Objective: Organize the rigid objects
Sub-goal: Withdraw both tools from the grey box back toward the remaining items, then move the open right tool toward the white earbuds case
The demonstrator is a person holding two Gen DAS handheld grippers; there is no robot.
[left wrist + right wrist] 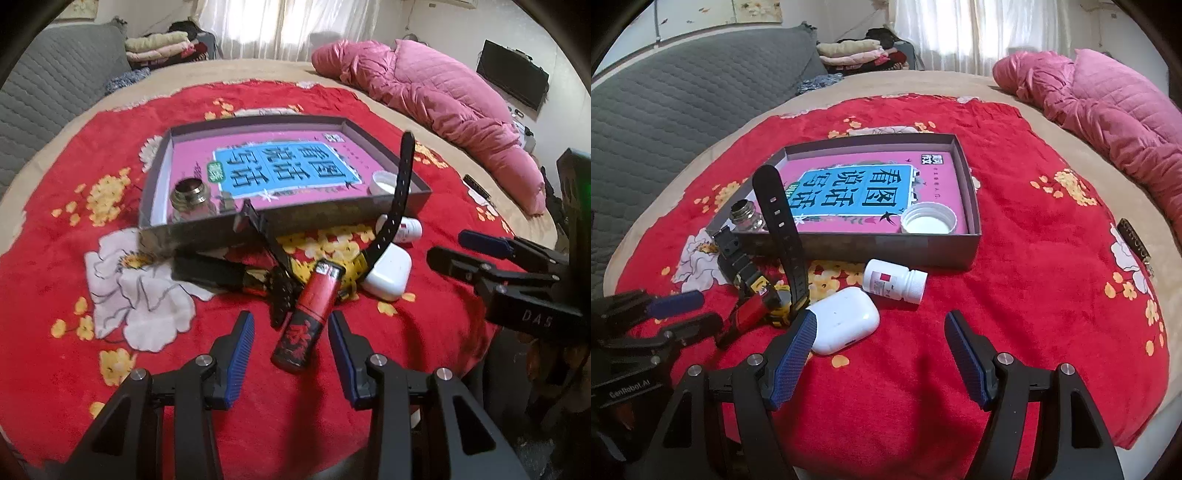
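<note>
On the red blanket (55,295), lighter (314,314) lies between left tongs (291,332).

The black watch (783,236) strap hides part of the glass jar (744,218). The box (295,221) wall hides the jar's bottom.

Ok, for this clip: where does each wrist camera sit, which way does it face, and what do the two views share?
Left wrist: behind the left gripper, looking down past open fingers at a red-and-black cylindrical lighter; the right gripper shows at right.
Right wrist: behind the right gripper, open, facing a white earbud case; the left gripper shows at left.
Shared: the shallow grey cardboard box, black watch strap and red floral blanket.
</note>
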